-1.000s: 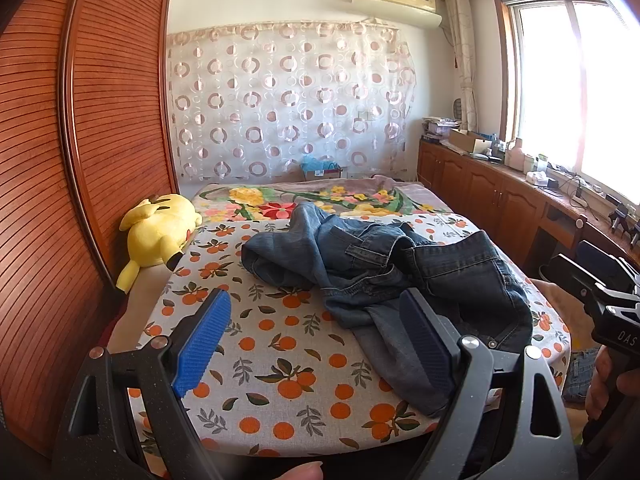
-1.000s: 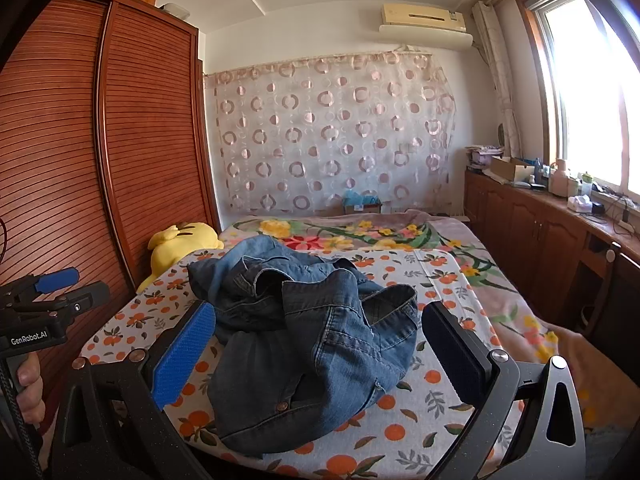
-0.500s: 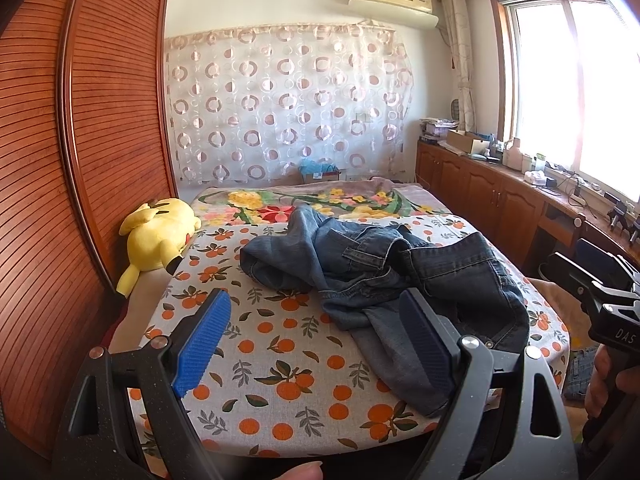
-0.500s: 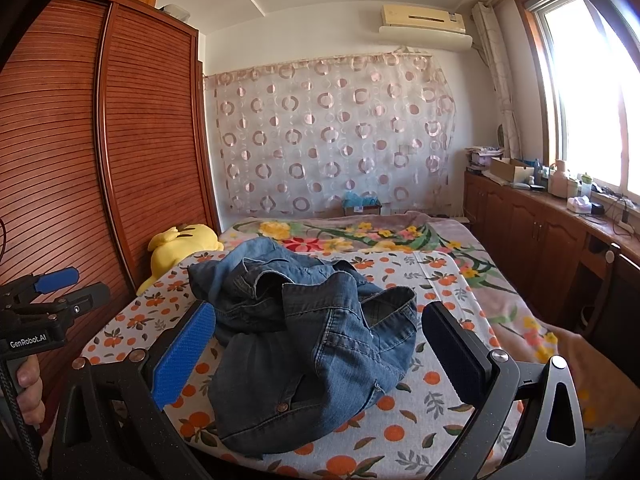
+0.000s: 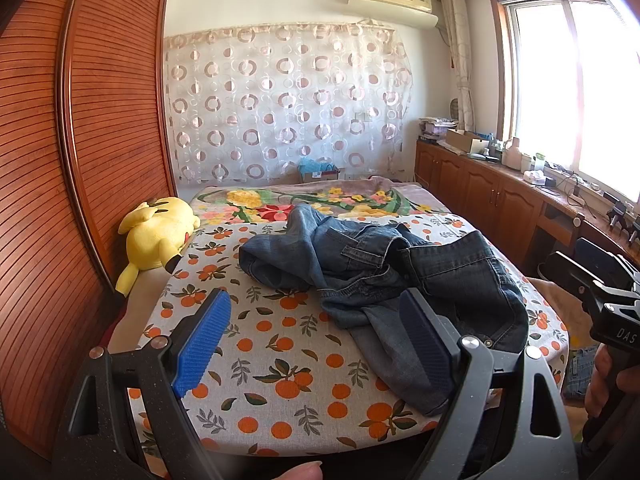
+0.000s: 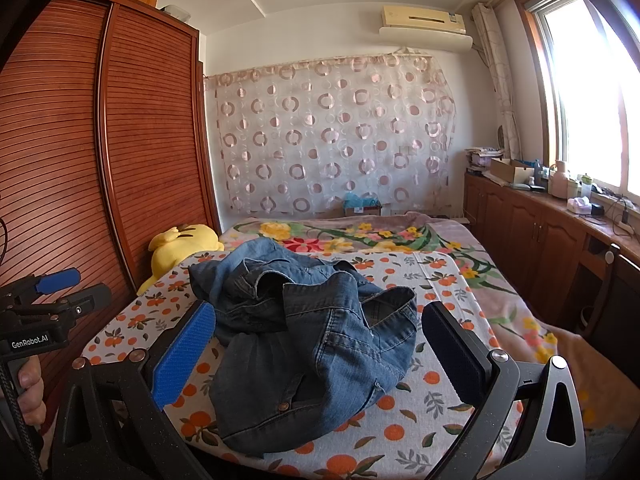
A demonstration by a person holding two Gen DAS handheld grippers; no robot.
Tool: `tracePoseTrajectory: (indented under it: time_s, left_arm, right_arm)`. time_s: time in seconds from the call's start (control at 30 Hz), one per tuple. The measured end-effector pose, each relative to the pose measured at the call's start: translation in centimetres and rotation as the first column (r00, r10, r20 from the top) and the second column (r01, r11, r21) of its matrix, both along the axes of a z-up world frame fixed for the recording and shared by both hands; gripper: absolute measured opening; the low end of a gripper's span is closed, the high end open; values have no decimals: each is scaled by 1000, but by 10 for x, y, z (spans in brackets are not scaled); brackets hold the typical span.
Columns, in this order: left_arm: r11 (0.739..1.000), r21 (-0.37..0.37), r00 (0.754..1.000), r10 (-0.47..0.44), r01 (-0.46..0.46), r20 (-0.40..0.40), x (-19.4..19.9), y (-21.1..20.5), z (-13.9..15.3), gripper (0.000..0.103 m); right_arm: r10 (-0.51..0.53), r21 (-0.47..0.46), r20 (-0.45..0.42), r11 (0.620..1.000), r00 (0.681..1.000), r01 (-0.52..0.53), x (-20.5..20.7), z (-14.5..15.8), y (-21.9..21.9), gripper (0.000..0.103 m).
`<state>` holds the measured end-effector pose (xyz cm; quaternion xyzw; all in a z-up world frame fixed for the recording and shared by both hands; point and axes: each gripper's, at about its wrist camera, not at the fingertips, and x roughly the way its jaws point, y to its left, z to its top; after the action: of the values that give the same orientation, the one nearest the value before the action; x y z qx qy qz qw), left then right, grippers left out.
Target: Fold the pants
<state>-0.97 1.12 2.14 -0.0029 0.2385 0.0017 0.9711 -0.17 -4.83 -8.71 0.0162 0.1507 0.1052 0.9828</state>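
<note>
A crumpled pair of blue denim pants (image 5: 384, 280) (image 6: 304, 340) lies in a heap on the near part of the bed, waistband and button toward the front edge. My left gripper (image 5: 316, 336) is open, held above the bed's front edge to the left of the heap; its right pad (image 5: 424, 344) overlaps a pant leg in view. My right gripper (image 6: 320, 348) is open too, with the heap framed between its blue pads, nothing held. Each gripper shows at the edge of the other's view, held by a hand.
The bed wears an orange-print sheet (image 5: 280, 344) with a floral blanket (image 5: 320, 204) behind. A yellow plush toy (image 5: 156, 232) lies at the left edge against the wooden wardrobe (image 5: 60, 160). Low wooden cabinets (image 5: 500, 204) with clutter run along the right under the window.
Both views have crept slightly closer to the bed. The pants have not moved and both grippers stay open.
</note>
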Motion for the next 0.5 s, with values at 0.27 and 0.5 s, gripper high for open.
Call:
tracePoseTrajectory:
  time_s: [0.27, 0.5]
  left_arm:
    - [1000, -3, 1000, -8, 8, -28, 4, -2, -4, 87]
    - [1000, -4, 993, -24, 24, -119, 25, -3, -37, 87]
  right_arm:
    - [0, -1, -5, 1000, 1000, 0, 1, -3, -1, 103]
    - [6, 1, -54, 1000, 998, -6, 13, -16, -10, 103]
